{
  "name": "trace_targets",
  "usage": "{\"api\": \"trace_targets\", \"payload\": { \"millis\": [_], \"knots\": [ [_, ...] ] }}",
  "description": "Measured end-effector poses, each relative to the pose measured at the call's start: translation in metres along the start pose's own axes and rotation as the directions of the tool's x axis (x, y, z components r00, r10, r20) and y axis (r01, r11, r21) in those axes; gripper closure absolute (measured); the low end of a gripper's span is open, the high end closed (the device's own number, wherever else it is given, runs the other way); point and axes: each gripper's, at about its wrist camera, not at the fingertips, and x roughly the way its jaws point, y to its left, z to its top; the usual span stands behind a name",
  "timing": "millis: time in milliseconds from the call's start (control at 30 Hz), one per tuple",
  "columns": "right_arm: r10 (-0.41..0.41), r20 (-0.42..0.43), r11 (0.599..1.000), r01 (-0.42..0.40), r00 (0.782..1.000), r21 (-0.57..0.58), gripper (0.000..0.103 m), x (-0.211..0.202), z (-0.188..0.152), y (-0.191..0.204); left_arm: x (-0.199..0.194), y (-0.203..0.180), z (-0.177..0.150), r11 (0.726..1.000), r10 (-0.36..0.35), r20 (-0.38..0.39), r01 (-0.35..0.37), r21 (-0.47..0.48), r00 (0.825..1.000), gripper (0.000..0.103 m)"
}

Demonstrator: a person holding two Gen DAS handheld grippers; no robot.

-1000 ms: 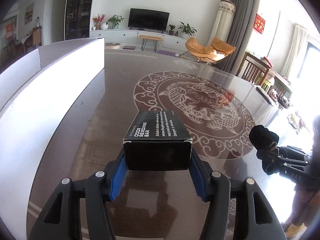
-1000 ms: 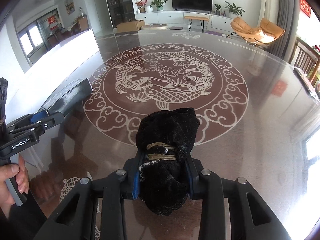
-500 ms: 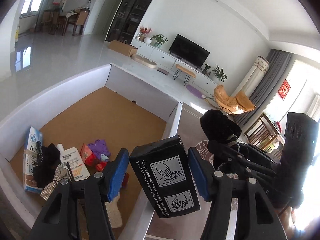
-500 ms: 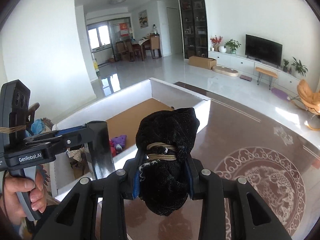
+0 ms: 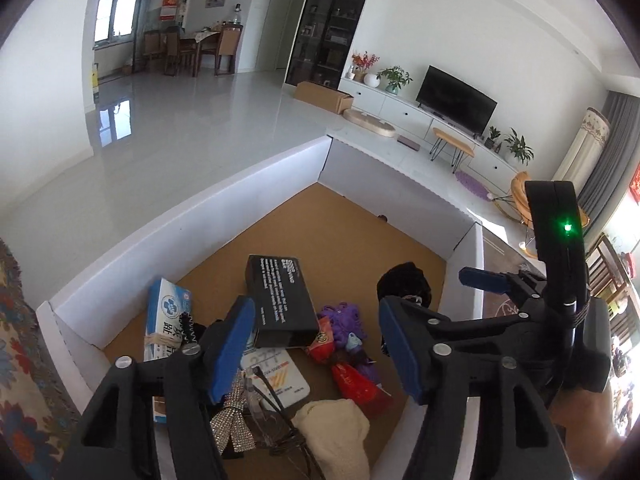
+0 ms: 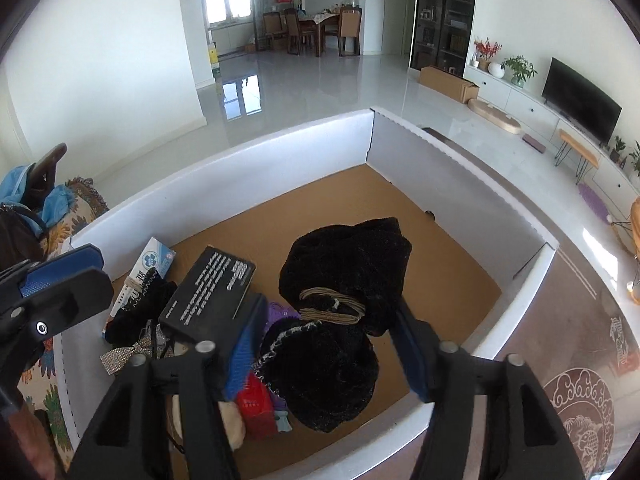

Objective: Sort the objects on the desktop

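A white-walled box [image 5: 224,200] with a brown cardboard floor holds the sorted items. My left gripper [image 5: 316,344] is open above it; the black box [image 5: 282,300] lies below on the pile, free of the pads. It also shows in the right wrist view [image 6: 212,292]. My right gripper [image 6: 332,344] is open over the same white-walled box [image 6: 280,152]; the black cloth bundle [image 6: 340,308], tied with twine, sits between the spread pads, touching neither.
In the box lie a blue-white packet [image 5: 164,312], a white card [image 5: 276,376], purple toy [image 5: 344,320], red packets [image 5: 356,384], a cream cloth [image 5: 336,436] and a rhinestone bow [image 5: 232,428]. The patterned table top [image 6: 580,380] lies to the right.
Both grippers have swung from the table to above the box and opened. The black box has dropped from the left gripper, and the black bundle is released from the right.
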Motion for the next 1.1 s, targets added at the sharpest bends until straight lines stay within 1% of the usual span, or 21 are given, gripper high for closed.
{"api": "trace_targets", "payload": {
  "millis": [33,67,100,133,200,233,267,333,367,400,433,467,567,600,700,800,867,1000,1100],
  "knots": [
    [0.000,-0.025,1.000,0.001,1.000,0.010,0.002,0.005,-0.002,-0.003,0.000,0.001,-0.005,1.000,0.022,0.014,-0.022,-0.003,1.000,0.025],
    [-0.001,-0.028,1.000,0.001,1.000,0.020,0.002,0.006,-0.005,-0.007,0.000,0.002,-0.009,0.999,0.044,0.031,-0.044,-0.003,0.999,0.024],
    [-0.003,-0.027,1.000,0.003,1.000,0.028,0.002,0.005,-0.007,-0.011,0.000,0.003,-0.012,0.997,0.071,0.038,-0.071,-0.002,0.997,0.019],
    [-0.002,-0.024,0.999,0.003,1.000,0.038,0.002,0.002,-0.009,-0.015,-0.001,0.002,-0.014,0.995,0.103,0.043,-0.103,-0.004,0.994,0.012],
    [0.000,-0.026,0.998,0.001,1.000,0.058,0.002,-0.004,-0.016,-0.017,-0.007,0.006,-0.017,0.989,0.148,0.066,-0.147,-0.020,0.987,0.008],
    [0.003,-0.032,0.998,-0.001,0.999,0.066,0.002,-0.007,-0.016,-0.019,-0.012,0.004,-0.017,0.983,0.181,0.075,-0.179,-0.033,0.981,0.007],
    [-0.001,-0.038,0.997,0.003,0.999,0.071,0.002,-0.010,-0.017,-0.021,-0.017,0.004,-0.018,0.972,0.235,0.075,-0.232,-0.046,0.969,0.007],
    [-0.033,-0.061,0.997,0.037,0.998,0.073,0.002,-0.016,-0.017,-0.020,-0.023,0.002,-0.018,0.940,0.341,0.066,-0.337,-0.057,0.938,0.007],
    [-0.044,-0.065,0.997,0.049,0.997,0.067,0.002,-0.020,-0.017,-0.021,-0.025,0.001,-0.018,0.930,0.367,0.067,-0.364,-0.048,0.928,0.007],
    [-0.045,-0.059,0.997,0.049,0.997,0.056,0.002,-0.027,-0.018,-0.021,-0.028,-0.001,-0.019,0.925,0.381,0.069,-0.379,-0.040,0.922,0.007],
    [-0.040,-0.044,0.998,0.042,0.998,0.043,0.002,-0.034,-0.019,-0.019,-0.031,-0.002,-0.019,0.921,0.390,0.066,-0.388,-0.041,0.919,0.007],
    [-0.037,-0.026,0.999,0.038,0.999,0.030,0.002,-0.041,-0.019,-0.019,-0.034,-0.002,-0.021,0.921,0.388,0.059,-0.386,-0.051,0.920,0.007],
    [-0.051,0.018,0.999,0.051,0.999,0.009,0.000,-0.058,-0.021,-0.016,-0.044,-0.001,-0.026,0.935,0.345,0.052,-0.338,-0.106,0.937,0.007],
    [-0.043,0.027,0.999,0.043,0.999,0.009,0.000,-0.062,-0.022,-0.015,-0.048,0.000,-0.028,0.939,0.329,0.056,-0.320,-0.124,0.943,0.007],
    [-0.012,0.036,1.000,0.011,0.999,0.025,0.000,-0.070,-0.022,-0.014,-0.059,0.000,-0.030,0.947,0.304,0.083,-0.291,-0.139,0.949,0.007],
    [0.001,0.019,1.000,-0.001,1.000,0.026,0.000,-0.070,-0.023,-0.010,-0.065,-0.002,-0.029,0.949,0.301,0.082,-0.289,-0.127,0.950,0.007],
    [0.005,0.007,1.000,-0.005,1.000,0.015,0.000,-0.070,-0.023,-0.006,-0.068,-0.005,-0.028,0.946,0.315,0.084,-0.305,-0.111,0.945,0.007],
    [0.019,0.003,1.000,-0.019,1.000,0.005,0.000,-0.068,-0.026,0.003,-0.071,-0.011,-0.030,0.924,0.381,0.079,-0.375,-0.075,0.921,0.007],
    [0.031,-0.006,1.000,-0.031,1.000,0.006,0.000,-0.063,-0.028,0.010,-0.071,-0.013,-0.032,0.921,0.389,0.067,-0.386,-0.052,0.919,0.007]
  ]
}}
